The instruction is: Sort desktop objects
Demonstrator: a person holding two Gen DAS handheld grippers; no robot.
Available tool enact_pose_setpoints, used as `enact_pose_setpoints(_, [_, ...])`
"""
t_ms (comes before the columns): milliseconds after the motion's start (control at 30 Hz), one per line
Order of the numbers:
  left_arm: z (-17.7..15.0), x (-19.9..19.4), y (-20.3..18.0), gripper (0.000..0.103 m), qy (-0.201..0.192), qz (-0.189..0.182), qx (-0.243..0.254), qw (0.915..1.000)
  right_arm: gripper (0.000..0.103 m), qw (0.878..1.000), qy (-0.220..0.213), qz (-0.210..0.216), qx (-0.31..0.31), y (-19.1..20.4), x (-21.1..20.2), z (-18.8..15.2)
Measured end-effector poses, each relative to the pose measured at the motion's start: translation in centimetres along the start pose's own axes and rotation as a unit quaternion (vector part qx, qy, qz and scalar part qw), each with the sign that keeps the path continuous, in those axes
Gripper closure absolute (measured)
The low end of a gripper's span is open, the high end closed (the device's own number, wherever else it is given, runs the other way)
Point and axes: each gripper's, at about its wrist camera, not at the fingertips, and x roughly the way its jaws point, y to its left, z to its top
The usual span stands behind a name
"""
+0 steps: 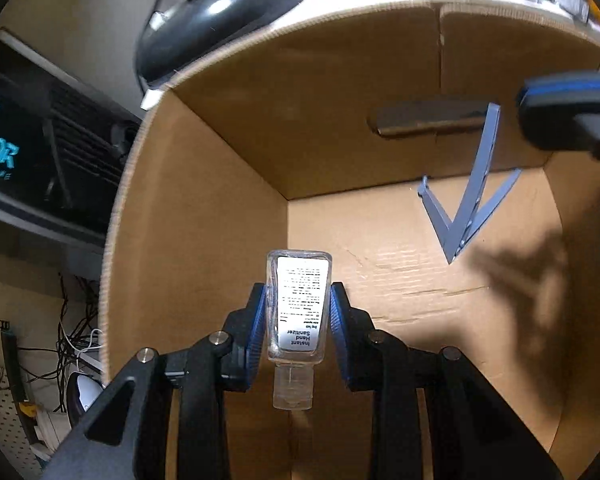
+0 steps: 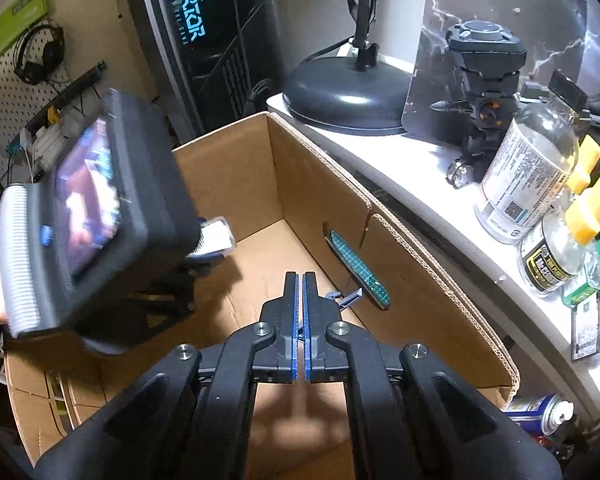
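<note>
My left gripper [image 1: 299, 312] is shut on a small clear hand sanitizer bottle [image 1: 298, 304] with a white label, cap toward the camera. It holds the bottle over the inside of an open cardboard box [image 1: 204, 208]. A grey folding stand [image 1: 466, 208] lies on the box floor at the far right. My right gripper [image 2: 300, 280] is shut and empty above the box [image 2: 420, 280]; its fingertips [image 1: 560, 120] show at the right of the left wrist view. The left gripper's body [image 2: 92, 216] with the bottle [image 2: 216, 236] fills the left of the right wrist view.
A white desk [image 2: 420, 176] runs along the box's far side. On it stand a black lamp base [image 2: 340, 92], a black tripod head [image 2: 484, 92], a clear labelled bottle [image 2: 524, 172] and yellow-capped jars [image 2: 588, 204]. A dark PC case [image 2: 220, 32] stands behind. A spray can [image 2: 540, 416] lies low right.
</note>
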Motion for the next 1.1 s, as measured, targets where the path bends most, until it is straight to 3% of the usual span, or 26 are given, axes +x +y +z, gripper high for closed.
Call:
enact_pose_setpoints(200, [0.4,2.2,-0.4,0.072,0.034,-0.014,0.015,0.9992,0.101,1.000,0.003,0.000,-0.003,0.0,0.0,-0.1])
enact_pose_setpoints(367, [0.0,2.2,-1.0,0.070,0.037,-0.004,0.037,0.9986,0.101,1.000,0.004,0.000,-0.003,-0.1,-0.2,-0.4])
enact_pose_setpoints(433, [-0.3,1.7,-1.3,0.057,0.030,0.011,0.048,0.9983,0.101,1.000,0.002,0.000,-0.002,-0.2,-0.4,-0.6])
enact_pose_setpoints(733, [-2.2,-6.1,-1.2,0.028,-0.081,0.049,0.042,0.9946,0.100,0.999,-0.034,0.003,-0.002,-0.2,-4.0,-1.8])
enact_pose_setpoints(933, [-4.6,-11.5,-1.6,0.027,-0.153,0.047,0.003,0.9871,0.096,0.997,-0.073,-0.002,-0.003,0.5,-7.7,-2.9])
enact_pose_setpoints(1100, [-6.7,-15.8,-2.1,0.027,-0.211,0.043,-0.031,0.9761,0.091,0.994,-0.108,-0.010,0.001,1.5,-10.9,-4.3])
